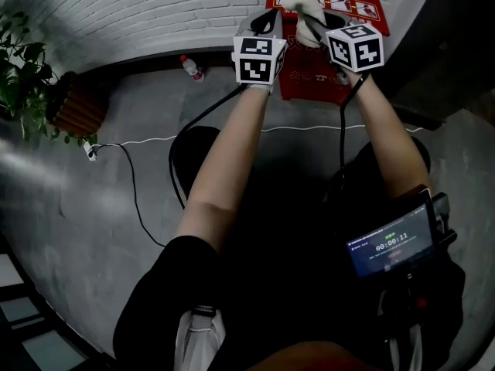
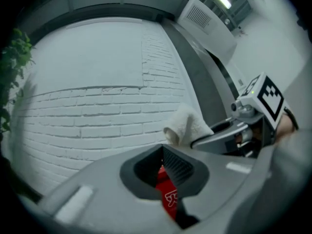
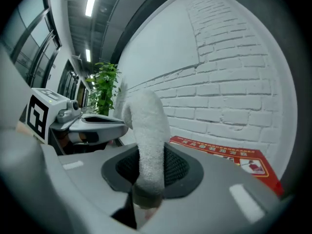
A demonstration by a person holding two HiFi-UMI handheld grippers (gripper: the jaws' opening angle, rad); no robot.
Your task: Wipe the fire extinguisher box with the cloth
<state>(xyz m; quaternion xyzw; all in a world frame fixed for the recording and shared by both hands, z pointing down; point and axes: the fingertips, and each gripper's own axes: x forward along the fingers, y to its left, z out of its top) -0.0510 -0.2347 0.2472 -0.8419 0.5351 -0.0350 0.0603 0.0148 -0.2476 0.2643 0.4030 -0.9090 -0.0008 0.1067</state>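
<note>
The red fire extinguisher box (image 1: 313, 79) stands against the white brick wall, its red instruction panel (image 1: 356, 10) on top. In the right gripper view the panel (image 3: 229, 152) lies just ahead and to the right. My right gripper (image 1: 308, 18) is shut on a white cloth (image 1: 304, 0) that sticks up over the box; the cloth (image 3: 146, 130) is pinched between its jaws (image 3: 146, 179). My left gripper (image 1: 271, 20) hovers beside it with its jaws (image 2: 163, 172) shut on nothing; red of the box (image 2: 167, 194) shows through the slit. The cloth (image 2: 187, 126) appears to its right.
A potted plant (image 1: 31, 83) in a brown pot stands at the left by the wall. A small bottle (image 1: 191, 68) sits on the floor near the wall. A white cable (image 1: 155, 140) and a black cable (image 1: 139, 199) cross the grey floor. A screen device (image 1: 390, 242) hangs at my right side.
</note>
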